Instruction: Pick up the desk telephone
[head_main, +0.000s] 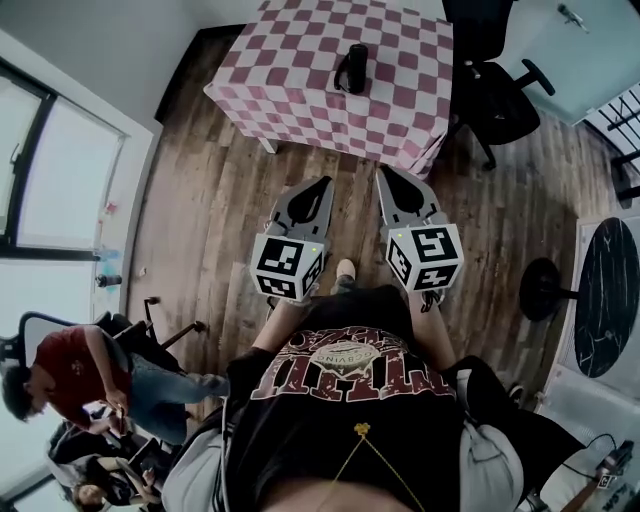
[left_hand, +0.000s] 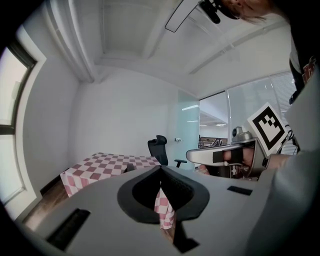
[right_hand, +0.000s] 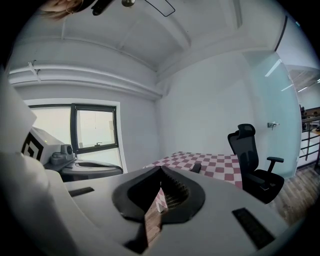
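The desk telephone (head_main: 352, 68) is a black set on a table with a pink-and-white checked cloth (head_main: 290, 80), across the wooden floor from me. It is small and dark in the left gripper view (left_hand: 129, 167) and in the right gripper view (right_hand: 196, 167). I hold both grippers side by side in front of my body, pointing at the table and well short of it. My left gripper (head_main: 325, 183) has its jaws together with nothing in them, as its own view shows (left_hand: 160, 169). My right gripper (head_main: 381, 172) is shut and empty too (right_hand: 161, 169).
A black office chair (head_main: 495, 95) stands just right of the table. A round dark marble table (head_main: 605, 295) is at the far right. People sit at the lower left (head_main: 70, 375) by the windows. Wooden floor (head_main: 230, 200) lies between me and the table.
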